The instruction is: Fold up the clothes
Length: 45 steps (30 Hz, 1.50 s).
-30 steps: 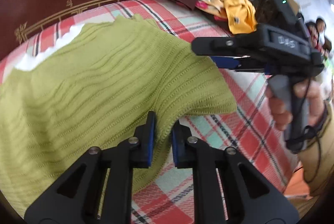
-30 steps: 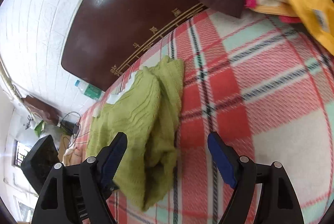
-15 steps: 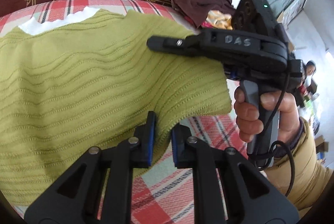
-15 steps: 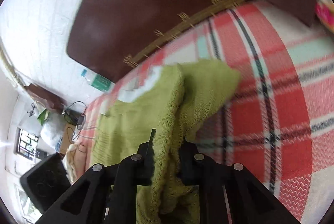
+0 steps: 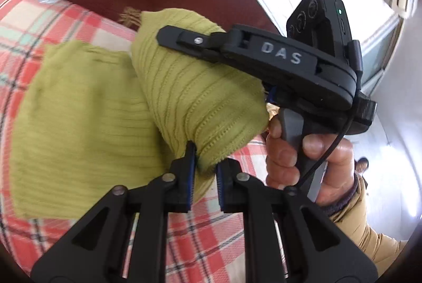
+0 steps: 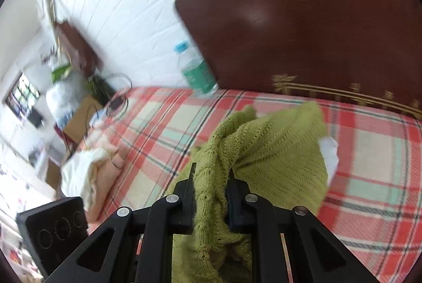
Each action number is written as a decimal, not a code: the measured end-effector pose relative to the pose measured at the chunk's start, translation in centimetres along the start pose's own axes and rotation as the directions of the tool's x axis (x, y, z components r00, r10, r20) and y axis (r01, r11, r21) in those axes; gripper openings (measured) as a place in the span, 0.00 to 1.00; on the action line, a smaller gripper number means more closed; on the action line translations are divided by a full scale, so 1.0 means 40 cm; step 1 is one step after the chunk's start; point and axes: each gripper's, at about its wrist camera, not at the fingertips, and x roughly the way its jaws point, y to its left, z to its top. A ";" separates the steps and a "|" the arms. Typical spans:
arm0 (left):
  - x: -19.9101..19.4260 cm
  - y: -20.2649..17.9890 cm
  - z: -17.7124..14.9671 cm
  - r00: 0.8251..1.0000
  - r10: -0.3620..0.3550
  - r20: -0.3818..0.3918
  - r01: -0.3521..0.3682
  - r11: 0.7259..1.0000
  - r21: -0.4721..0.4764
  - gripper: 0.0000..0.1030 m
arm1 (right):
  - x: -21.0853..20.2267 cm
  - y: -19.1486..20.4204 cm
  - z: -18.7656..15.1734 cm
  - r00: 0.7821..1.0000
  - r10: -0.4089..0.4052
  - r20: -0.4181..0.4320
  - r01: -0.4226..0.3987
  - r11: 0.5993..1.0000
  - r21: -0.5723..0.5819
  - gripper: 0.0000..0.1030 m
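A green knitted sweater (image 5: 87, 109) lies on the red plaid bed cover (image 5: 44, 27). My left gripper (image 5: 205, 167) is shut on its near hem and holds a fold of it lifted. My right gripper (image 6: 211, 177) is shut on a bunched edge of the same sweater (image 6: 279, 151), raised above the bed. In the left wrist view the right gripper's body (image 5: 277, 58) and the hand holding it sit just right of the lifted fold (image 5: 195, 87).
A dark brown headboard (image 6: 316, 27) stands behind the bed. A water bottle (image 6: 196, 69) stands by the headboard's left end. A cream and peach pile of clothes (image 6: 89, 174) lies at the bed's left edge. White brick wall behind.
Both grippers have lifted the sweater's right side and carried it left over the rest. One second ago the right gripper was open; it then shut on the sweater.
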 end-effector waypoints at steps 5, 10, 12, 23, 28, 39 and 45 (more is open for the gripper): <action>-0.034 0.142 -0.047 0.999 0.038 -0.004 -0.039 0.989 -0.141 0.15 | 0.164 0.095 -0.035 0.993 0.005 -0.120 -0.009 0.999 -0.035 0.47; -0.067 0.197 -0.081 0.999 0.032 0.015 -0.028 0.980 -0.195 0.15 | 0.106 0.084 -0.071 0.996 0.077 -0.056 -0.078 0.997 -0.027 0.50; -0.081 0.204 -0.087 0.999 0.033 0.022 -0.028 0.980 -0.198 0.15 | 0.054 0.065 -0.081 0.997 0.079 -0.004 -0.079 0.997 -0.022 0.50; -0.195 0.189 -0.138 0.991 0.121 0.054 -0.114 0.988 -0.107 0.16 | 0.150 0.165 -0.185 0.995 -0.062 -0.083 0.039 0.967 -0.251 0.51; -0.267 0.206 -0.167 0.981 0.182 0.065 -0.176 0.980 -0.090 0.28 | 0.197 0.228 -0.245 0.983 -0.158 -0.091 0.109 0.909 -0.403 0.52; -0.237 0.186 -0.083 0.952 0.294 0.087 -0.290 0.955 -0.053 0.79 | -0.058 -0.053 -0.221 0.998 0.053 0.028 -0.054 0.998 0.033 0.71; -0.159 0.227 -0.054 0.961 0.273 -0.041 -0.276 0.956 -0.103 0.79 | -0.052 -0.228 -0.218 0.996 0.073 0.049 -0.084 0.957 0.279 0.81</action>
